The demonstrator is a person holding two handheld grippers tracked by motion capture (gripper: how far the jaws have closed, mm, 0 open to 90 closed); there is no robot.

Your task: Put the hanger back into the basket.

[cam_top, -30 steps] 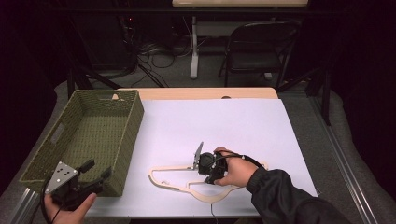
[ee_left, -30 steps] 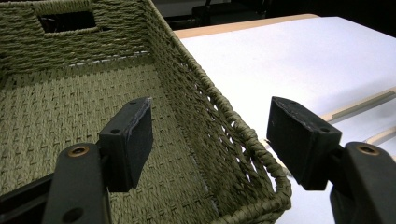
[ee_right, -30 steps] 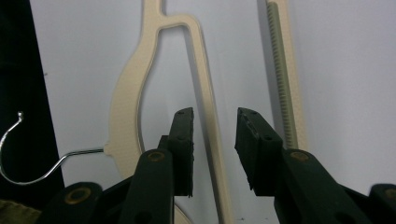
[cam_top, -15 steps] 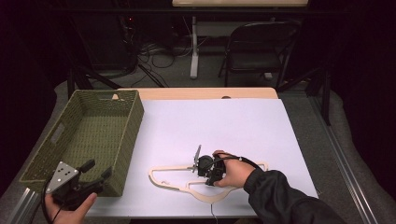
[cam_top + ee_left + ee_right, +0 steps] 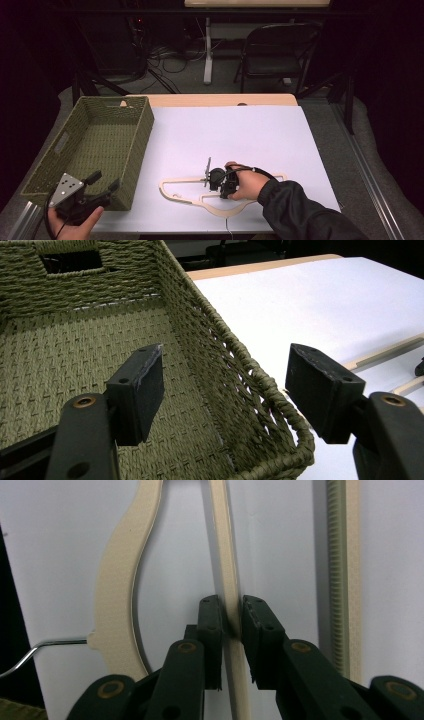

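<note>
The table (image 5: 260,130), under its white cover, carried a cream hanger (image 5: 185,192) at your right gripper (image 5: 212,179) and a green woven basket (image 5: 135,150) just before your left gripper (image 5: 102,187).

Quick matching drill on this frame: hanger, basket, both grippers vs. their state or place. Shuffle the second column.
1. cream wooden clothes hanger
2. olive woven rectangular basket
3. left gripper
4. right gripper

a. jaws wide apart, nothing between them
b. at the table's left edge, nothing inside
c. lying flat on the white tabletop
d. jaws just closing around a thin hanger bar

Pairs: 1-c, 2-b, 3-a, 4-d
</note>
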